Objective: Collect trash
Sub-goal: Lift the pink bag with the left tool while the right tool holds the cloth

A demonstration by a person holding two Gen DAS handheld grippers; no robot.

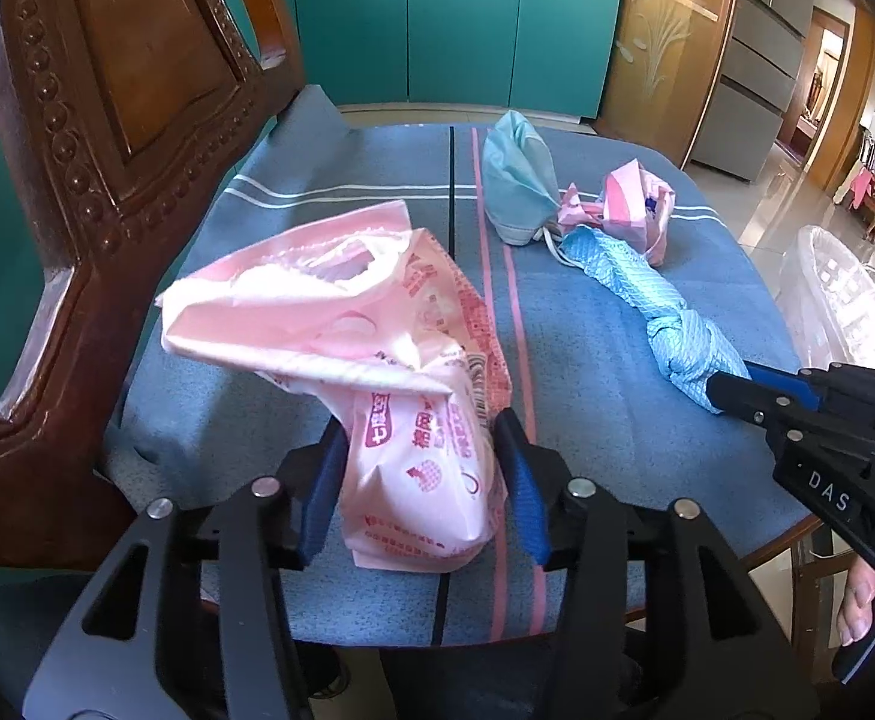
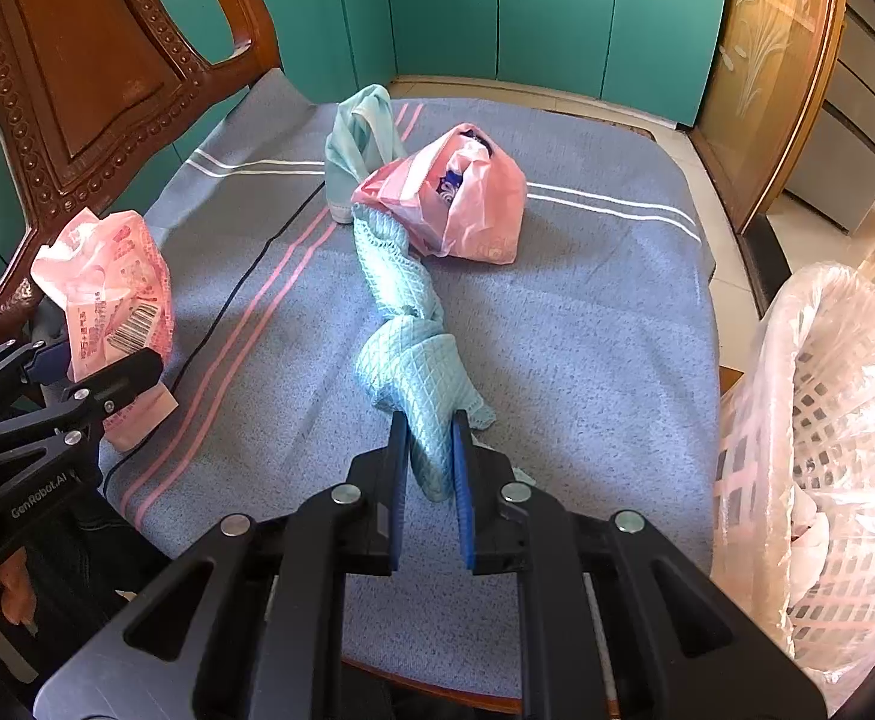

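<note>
A crumpled pink printed wrapper (image 1: 377, 360) (image 2: 119, 300) stands on the blue striped seat cover (image 1: 605, 420). My left gripper (image 1: 422, 438) (image 2: 95, 372) straddles its lower end, open, with its blue pads close beside the wrapper and not squeezing it. My right gripper (image 2: 430, 426) (image 1: 731, 390) is shut on the near end of a knotted light-blue cloth (image 2: 401, 300) (image 1: 635, 288), which stretches away across the seat. At the cloth's far end lie a pink plastic bag (image 2: 467, 198) (image 1: 635, 198) and a pale teal mask (image 2: 359, 132) (image 1: 515, 180).
A carved wooden chair back (image 1: 107, 120) (image 2: 77, 60) rises on the left. A white lattice basket (image 2: 827, 420) (image 1: 839, 288) lined with clear plastic stands on the floor to the right of the seat. Teal cabinets (image 2: 557, 12) line the far wall.
</note>
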